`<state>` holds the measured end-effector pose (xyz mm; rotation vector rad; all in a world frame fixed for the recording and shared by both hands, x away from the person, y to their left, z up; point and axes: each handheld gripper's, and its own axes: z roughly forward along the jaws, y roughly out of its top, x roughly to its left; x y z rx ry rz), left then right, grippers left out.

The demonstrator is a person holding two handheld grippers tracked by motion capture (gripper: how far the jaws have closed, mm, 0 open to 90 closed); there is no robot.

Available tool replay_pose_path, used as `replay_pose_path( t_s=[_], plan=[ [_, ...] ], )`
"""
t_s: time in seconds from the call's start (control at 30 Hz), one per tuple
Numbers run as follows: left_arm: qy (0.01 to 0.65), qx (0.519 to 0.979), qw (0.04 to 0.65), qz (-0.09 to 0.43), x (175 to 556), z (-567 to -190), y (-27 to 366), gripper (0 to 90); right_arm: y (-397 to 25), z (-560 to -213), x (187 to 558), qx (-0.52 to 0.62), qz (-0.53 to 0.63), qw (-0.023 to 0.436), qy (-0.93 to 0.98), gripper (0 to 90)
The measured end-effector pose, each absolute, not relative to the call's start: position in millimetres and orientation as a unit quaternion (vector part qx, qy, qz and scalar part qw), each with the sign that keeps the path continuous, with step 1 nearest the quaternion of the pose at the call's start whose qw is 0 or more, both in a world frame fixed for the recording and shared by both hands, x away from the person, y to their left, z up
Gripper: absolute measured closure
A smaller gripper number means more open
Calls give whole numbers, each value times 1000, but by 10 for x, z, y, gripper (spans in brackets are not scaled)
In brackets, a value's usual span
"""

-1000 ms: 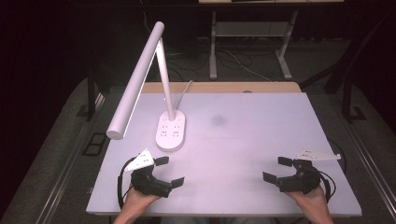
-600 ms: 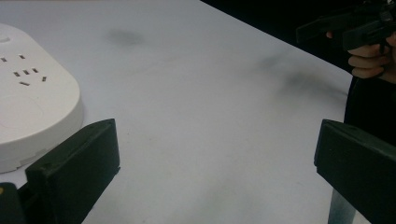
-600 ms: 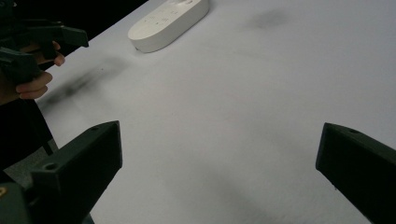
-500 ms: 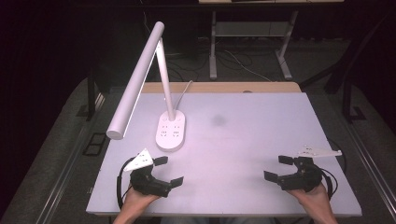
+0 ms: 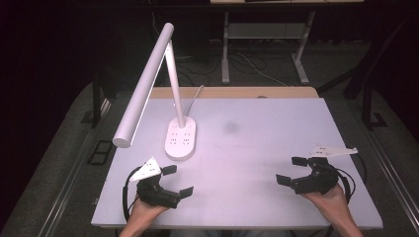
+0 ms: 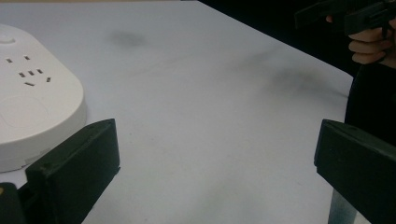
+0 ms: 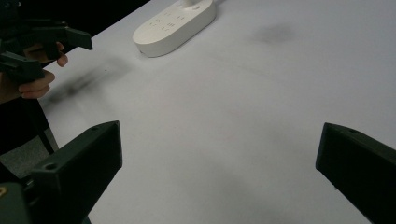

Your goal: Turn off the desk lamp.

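Observation:
A white desk lamp [image 5: 170,84] stands on an oval base [image 5: 181,139] with socket slots, at the table's left middle; its long tube head slants down to the left. The base also appears at the left edge of the left gripper view [image 6: 32,102] and at the top of the right gripper view [image 7: 175,25]. My left gripper [image 5: 177,180] rests open near the front left, just below the base, with nothing between its jaws. My right gripper [image 5: 291,171] lies open near the front right, also holding nothing.
The white table [image 5: 257,138] has a dark smudge [image 5: 230,127] near its middle. A wooden strip [image 5: 237,92] runs along the far edge. Beyond it stand metal table legs [image 5: 226,54] and floor cables. The lamp's cord [image 5: 194,98] trails back from the base.

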<state>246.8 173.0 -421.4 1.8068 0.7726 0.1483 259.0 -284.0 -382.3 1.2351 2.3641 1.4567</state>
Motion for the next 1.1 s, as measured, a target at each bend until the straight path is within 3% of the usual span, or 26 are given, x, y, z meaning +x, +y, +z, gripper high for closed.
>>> replay_pose_path(
  t_s=[1.1],
  plan=[
    [325, 762, 556, 64, 2467, -4214, 1729, 0, -2281, -3451, 3038, 351, 457, 48, 816, 5]
  ],
)
